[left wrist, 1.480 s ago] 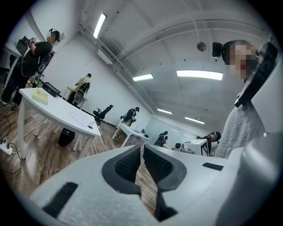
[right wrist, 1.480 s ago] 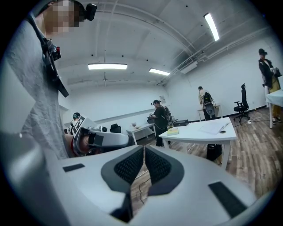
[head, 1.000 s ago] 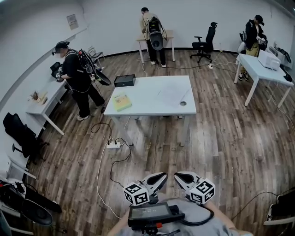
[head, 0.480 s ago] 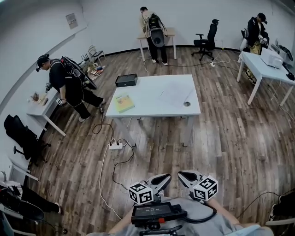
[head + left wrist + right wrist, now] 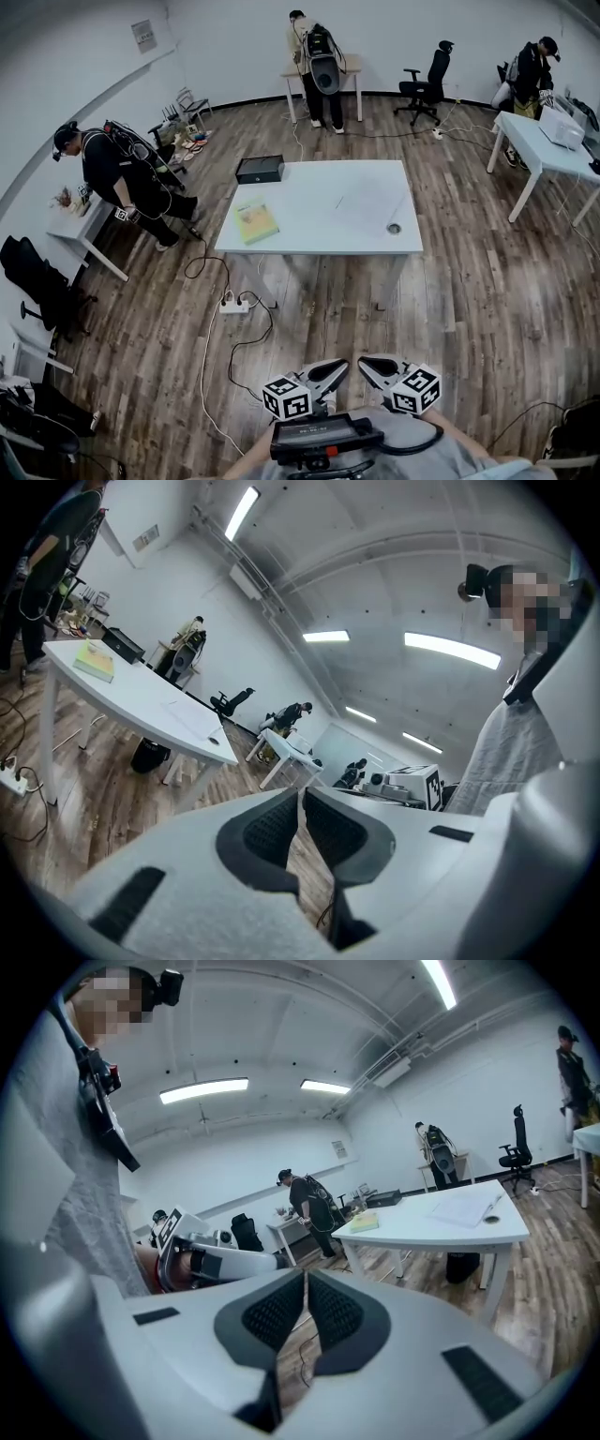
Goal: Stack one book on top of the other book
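Book (image 5: pixel 255 223), yellow-green, lies flat on white table (image 5: pixel 319 234).

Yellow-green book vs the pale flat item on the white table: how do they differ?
Colour: the yellow-green book stands out; the pale flat item nearly blends into the white table.
Place: the yellow-green book lies near the table's left edge in the head view; the pale flat item lies right of centre.
Footprint: the pale flat item looks larger than the yellow-green book.
Shared: both lie flat, apart from each other.
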### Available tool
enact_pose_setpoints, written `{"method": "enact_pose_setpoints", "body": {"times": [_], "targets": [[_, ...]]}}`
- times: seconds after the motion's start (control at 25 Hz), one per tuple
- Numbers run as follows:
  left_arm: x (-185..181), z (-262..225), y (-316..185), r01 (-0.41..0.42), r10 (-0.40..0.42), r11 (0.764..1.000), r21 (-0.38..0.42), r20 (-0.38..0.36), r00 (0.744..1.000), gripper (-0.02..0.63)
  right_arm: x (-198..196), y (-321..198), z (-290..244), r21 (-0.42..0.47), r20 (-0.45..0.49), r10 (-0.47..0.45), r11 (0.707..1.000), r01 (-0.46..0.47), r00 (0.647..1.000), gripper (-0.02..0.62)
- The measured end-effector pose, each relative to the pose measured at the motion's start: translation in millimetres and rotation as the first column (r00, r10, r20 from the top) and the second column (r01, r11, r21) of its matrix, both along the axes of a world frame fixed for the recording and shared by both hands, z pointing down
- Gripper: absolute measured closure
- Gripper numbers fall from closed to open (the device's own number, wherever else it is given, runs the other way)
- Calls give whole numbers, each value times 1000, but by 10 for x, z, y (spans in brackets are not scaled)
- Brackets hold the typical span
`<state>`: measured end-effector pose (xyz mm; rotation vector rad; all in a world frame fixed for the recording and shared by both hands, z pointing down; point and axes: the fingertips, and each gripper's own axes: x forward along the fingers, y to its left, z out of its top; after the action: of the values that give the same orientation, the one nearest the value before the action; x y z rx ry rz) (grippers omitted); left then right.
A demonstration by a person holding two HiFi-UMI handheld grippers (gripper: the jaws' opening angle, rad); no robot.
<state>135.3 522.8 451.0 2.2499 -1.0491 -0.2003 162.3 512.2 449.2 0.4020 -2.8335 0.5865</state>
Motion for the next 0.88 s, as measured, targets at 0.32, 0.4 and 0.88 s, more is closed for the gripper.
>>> {"method": "enact_pose_setpoints", "body": {"times": [0.32, 0.4, 0.88], "targets": [[-540, -81, -699, -1, 3, 1000, 27, -45, 999, 569, -504, -614, -60, 2, -20, 16, 1000, -16, 1000, 565], [-675, -125, -846, -4, 6, 999, 42, -55, 998, 569, -600, -740, -103, 14, -22, 28, 1000, -28, 999, 565], [-1299, -243, -1290, -37, 47, 994, 100, -94, 994, 568, -1136, -1187, -197, 64, -17, 103, 993, -102, 994, 565]]}}
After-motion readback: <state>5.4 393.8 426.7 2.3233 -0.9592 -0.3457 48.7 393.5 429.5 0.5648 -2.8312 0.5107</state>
